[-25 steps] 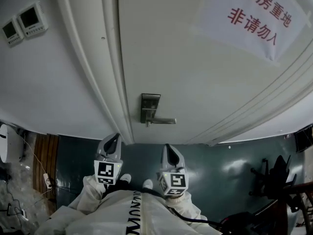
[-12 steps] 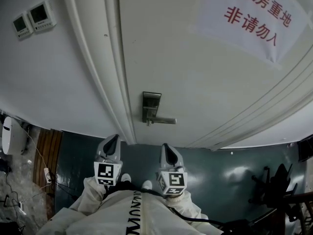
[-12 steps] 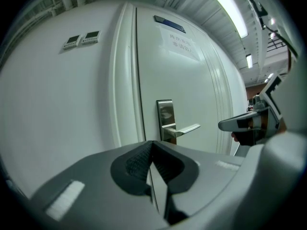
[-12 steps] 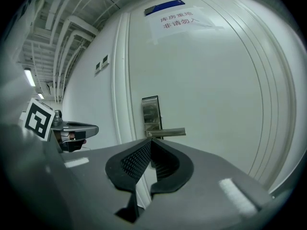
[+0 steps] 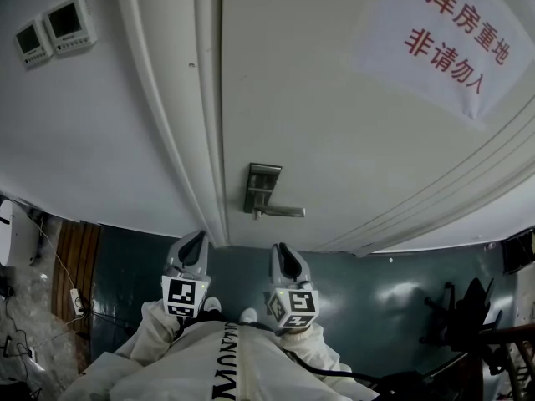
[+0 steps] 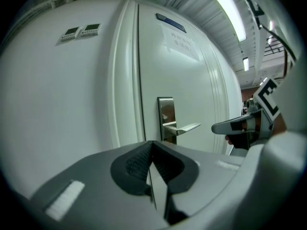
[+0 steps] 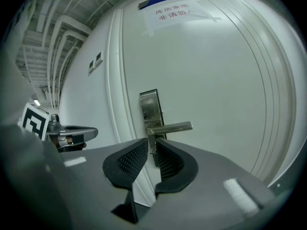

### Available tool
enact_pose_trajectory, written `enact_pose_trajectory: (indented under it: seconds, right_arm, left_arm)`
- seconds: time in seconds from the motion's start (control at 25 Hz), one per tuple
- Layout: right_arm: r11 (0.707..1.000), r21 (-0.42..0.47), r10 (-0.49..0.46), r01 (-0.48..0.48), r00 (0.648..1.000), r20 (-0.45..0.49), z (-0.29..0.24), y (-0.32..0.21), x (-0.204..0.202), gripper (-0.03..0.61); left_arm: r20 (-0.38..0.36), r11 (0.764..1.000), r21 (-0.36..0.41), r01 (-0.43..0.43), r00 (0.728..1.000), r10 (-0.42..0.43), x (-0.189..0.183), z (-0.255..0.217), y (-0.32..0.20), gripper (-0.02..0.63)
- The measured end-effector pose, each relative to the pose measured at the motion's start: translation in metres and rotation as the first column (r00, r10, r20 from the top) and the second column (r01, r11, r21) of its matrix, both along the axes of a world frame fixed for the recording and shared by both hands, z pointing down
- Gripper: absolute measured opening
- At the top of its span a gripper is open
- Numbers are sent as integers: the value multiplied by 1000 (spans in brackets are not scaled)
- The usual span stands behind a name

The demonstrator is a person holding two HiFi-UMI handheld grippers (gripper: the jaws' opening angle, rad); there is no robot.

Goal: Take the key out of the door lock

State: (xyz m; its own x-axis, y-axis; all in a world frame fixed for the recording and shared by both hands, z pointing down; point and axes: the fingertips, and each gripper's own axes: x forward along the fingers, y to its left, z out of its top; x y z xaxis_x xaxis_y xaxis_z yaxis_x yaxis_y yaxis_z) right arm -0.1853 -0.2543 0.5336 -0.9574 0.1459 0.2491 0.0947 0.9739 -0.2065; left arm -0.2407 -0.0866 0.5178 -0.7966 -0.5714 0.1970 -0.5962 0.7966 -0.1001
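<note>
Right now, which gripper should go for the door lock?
Probably the right. The right gripper has just been opening its jaws, holding nothing, and the door lock shows straight ahead past their gap. The left gripper is shut.

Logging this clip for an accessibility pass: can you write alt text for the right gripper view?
The right gripper, its jaws slightly apart, empty and just opened, points at a metal lock plate and lever handle on a white door. A paper sign with red characters hangs high on the door; the left gripper shows at the left edge.
</note>
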Motion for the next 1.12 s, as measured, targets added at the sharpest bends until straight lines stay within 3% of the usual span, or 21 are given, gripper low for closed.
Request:
enact_pose_trajectory:
  seconds: [0.08,0.16,0.24,0.36,0.48,0.68,0.76,0.88,1.12]
  right_arm:
    - [991,-133,-17,13,1000,-24,11,5,-4,80]
    - [942,-333,-46,32,998,-33,20,11,-10,116]
    - [839,-543,-65,37,997,-32,28,15,-16,152]
    - [646,-763,-68,27,997,-22,36,15,-23,161]
    - [478,-878,-65,12,998,-22,47,15,-31,161]
    - [259,-965,-61,36,998,21,61,20,-46,161]
    - [205,-979,-47,23,999,14,69,19,-54,161]
    - [159,-987,-21,-4,1000,-7,83,16,-66,161]
    - [126,-992,10,-23,1000,-22,94,11,-93,161]
  left_arm:
    - [-7,1000,-1,-3,1000,3,-1,2,2,0]
    - [-11,1000,-2,-1,1000,1,-3,3,4,0]
    - [-15,1000,-4,3,1000,-3,-4,5,7,0]
    - [-19,1000,-9,10,1000,-11,-6,5,11,0]
    - [-18,1000,-16,16,1000,-16,-10,5,16,0]
    - [-13,999,-34,22,1000,-22,-13,3,23,0]
    - [-8,999,-43,24,1000,-25,-13,1,27,0]
    - [-4,998,-58,35,999,-36,-13,-1,35,0]
    - [6,995,-73,61,998,-61,-13,-5,50,0]
